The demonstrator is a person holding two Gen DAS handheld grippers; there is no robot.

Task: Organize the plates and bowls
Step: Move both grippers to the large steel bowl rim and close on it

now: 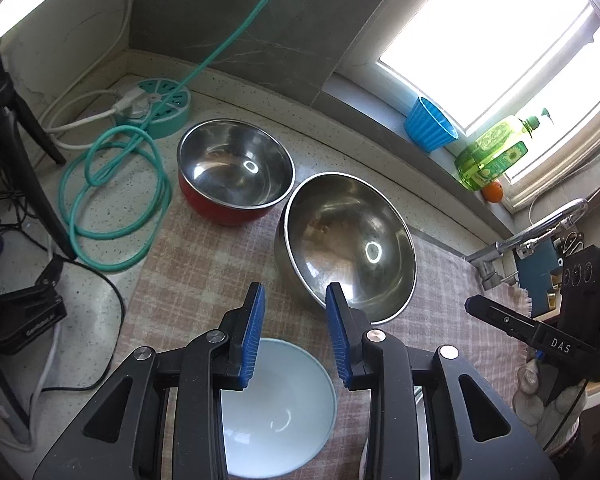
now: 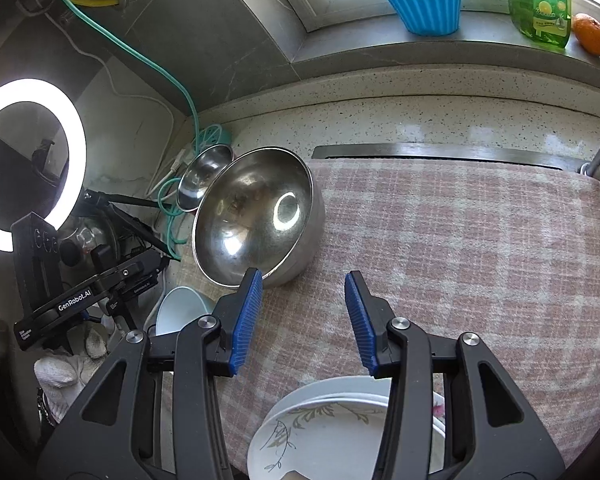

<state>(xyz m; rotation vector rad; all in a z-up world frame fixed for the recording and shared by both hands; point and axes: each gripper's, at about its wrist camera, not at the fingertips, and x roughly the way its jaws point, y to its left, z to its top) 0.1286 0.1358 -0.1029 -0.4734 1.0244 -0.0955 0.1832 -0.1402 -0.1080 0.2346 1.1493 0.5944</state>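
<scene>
The left gripper (image 1: 295, 334) hangs over the pink checked cloth (image 1: 204, 264) with its blue pads (image 1: 253, 336) apart and nothing between them. Right under it sits a pale blue bowl (image 1: 276, 412), upright on the cloth. Just ahead of the right pad rests a big steel bowl (image 1: 346, 246), tilted so its mouth faces the camera. Beyond that, a red bowl (image 1: 234, 172) with a steel lining stands upright at the cloth's far edge, near the big bowl; whether they touch is unclear. Behind it a teal hose (image 1: 112, 184) lies coiled on the speckled counter (image 1: 112, 300).

The right gripper (image 2: 304, 320) also hangs over the cloth, jaws spread wide and empty. Below it lies a stack of white plates (image 2: 328, 436), the top one printed with grey leaves. The big steel bowl sits ahead of the left pad, and the pale blue bowl shows at the left beside it. On the sill stand a blue cup (image 2: 424, 4), a green soap bottle (image 2: 540, 4) and an orange (image 2: 591, 35).
</scene>
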